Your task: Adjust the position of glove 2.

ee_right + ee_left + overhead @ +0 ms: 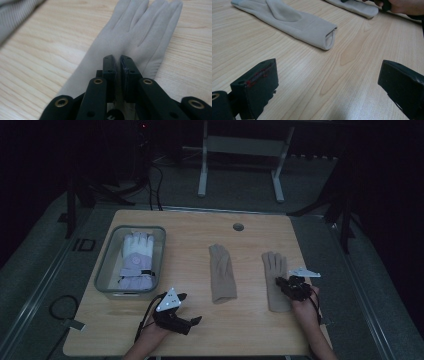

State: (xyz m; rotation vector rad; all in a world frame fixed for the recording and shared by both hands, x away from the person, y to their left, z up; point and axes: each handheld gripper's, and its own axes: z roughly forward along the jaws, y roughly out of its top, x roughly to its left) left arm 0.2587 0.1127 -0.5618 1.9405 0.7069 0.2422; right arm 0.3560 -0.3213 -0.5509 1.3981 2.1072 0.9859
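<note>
The beige glove (274,281) on the right side of the table is what I have under my right gripper (286,284), though I start from the biggest thing in front of me: the light wooden table (200,330), which carries everything, with a small round cable hole (238,227) near its far edge. Next in size is the clear plastic bin (106,270) at the left of the table, and inside it I see a padded white and lilac winter glove (137,262) lying with its fingers toward the far side. Then come the two beige gloves, flat on the wood with fingers pointing away from me: the one I am working sits right of centre, and its partner, a second beige glove (221,273), lies near the middle, well apart from it. In the right gripper view I see my jaws drawn almost together over the palm of the glove (140,37), down on the fabric, seemingly pinching a small fold, with the glove still flat on the table. My left gripper (186,311) rests low near the table's near edge, between the bin and the middle glove; in the left gripper view its jaws stand wide apart with nothing between them, bare wood below, and the cuff of the second glove (294,23) ahead.
</note>
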